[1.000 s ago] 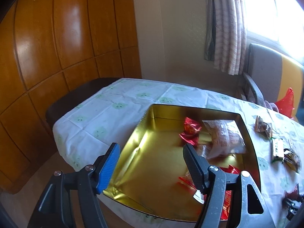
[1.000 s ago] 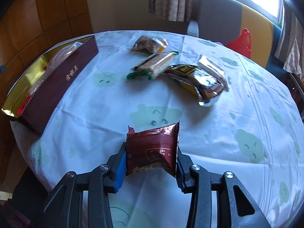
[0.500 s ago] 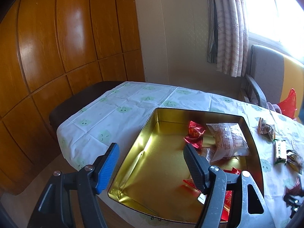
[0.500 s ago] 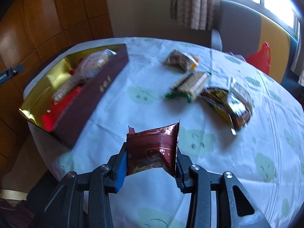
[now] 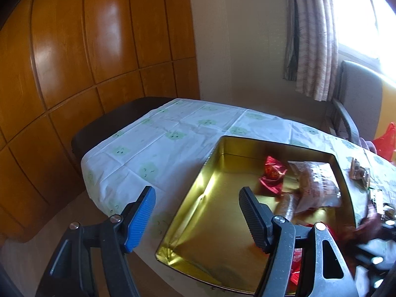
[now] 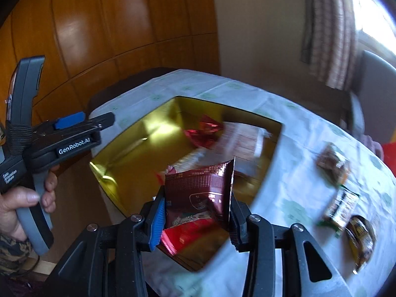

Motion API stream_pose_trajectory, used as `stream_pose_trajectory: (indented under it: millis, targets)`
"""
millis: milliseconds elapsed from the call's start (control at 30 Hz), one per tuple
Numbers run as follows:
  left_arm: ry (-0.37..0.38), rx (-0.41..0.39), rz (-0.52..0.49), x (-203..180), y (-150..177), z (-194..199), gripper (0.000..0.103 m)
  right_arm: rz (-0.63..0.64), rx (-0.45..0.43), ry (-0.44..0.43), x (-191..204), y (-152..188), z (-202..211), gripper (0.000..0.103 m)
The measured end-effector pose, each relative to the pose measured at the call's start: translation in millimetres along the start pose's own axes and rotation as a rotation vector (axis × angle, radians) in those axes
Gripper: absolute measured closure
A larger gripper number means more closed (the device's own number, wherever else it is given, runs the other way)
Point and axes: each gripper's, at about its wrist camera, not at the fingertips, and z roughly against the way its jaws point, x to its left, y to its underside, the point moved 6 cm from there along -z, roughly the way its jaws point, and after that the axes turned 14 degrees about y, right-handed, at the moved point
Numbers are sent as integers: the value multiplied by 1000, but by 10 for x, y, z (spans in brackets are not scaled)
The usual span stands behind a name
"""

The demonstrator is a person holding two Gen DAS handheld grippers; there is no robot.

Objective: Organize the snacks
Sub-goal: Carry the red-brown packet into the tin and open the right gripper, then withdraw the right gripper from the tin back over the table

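Snacks are being gathered into a gold-lined tin (image 5: 215, 225) that is sitting on a counter (image 5: 173, 133) covered by a white cloth with pale green prints. A dark red snack packet (image 6: 198, 195) is being clamped upright between the fingers of the right gripper (image 6: 196, 212), one blue pad and one black pad pressing on its two sides, and it is being held above the near part of the open tin. Inside the tin, a small shiny red packet (image 5: 272, 173) is lying toward the far end, with a clear bag of pale biscuits (image 5: 314, 185) just beside it, and a bright red packet (image 6: 190, 235) is lying at the near end, partly hidden behind the held one.

The left gripper (image 5: 196, 216) is being held with its fingers spread apart and nothing between them; in the left wrist view the left wall of the tin is seen in the gap between them. In the right wrist view it is being gripped by a hand (image 6: 22, 203) at the left of the tin, with a camouflage-patterned sleeve (image 6: 12, 252) showing below.

Several more wrapped snacks are lying loose on the cloth to the right of the tin: a brown packet (image 6: 333, 163) farther off, a green-edged biscuit pack (image 6: 342, 210) nearer, and a dark gold-printed packet (image 6: 361, 237) nearest; their details are being blurred. A curtain (image 5: 311, 37) is hanging by a bright window beyond the counter, and wooden panels (image 5: 74, 61) are lining the wall at the left.
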Motion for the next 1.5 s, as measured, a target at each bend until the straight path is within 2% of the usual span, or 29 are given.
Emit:
stream_pose_trajectory:
  millis: [100,300,467,933,1167,1500]
  targets:
    - [1,13,14,42,22,-38,32,2,76,-81,223,-10,-313,55]
    - [16,39,-3,-15,95,-105,32,-27,139,-74,260,100,-564,54]
    - [34,45,-15,-94,121,-103,32,-92,119,-63,67,182,-420,54]
    - [136,35,-84,-472,130,46,32,-150,20,114,-279,331,106,53]
    - [165,42,-113,-612,160,87,32,-176,12,188,-521,487,281,52]
    - [197,59,-154,-797,197,105,32,-272,60,290,-997,817,324,52]
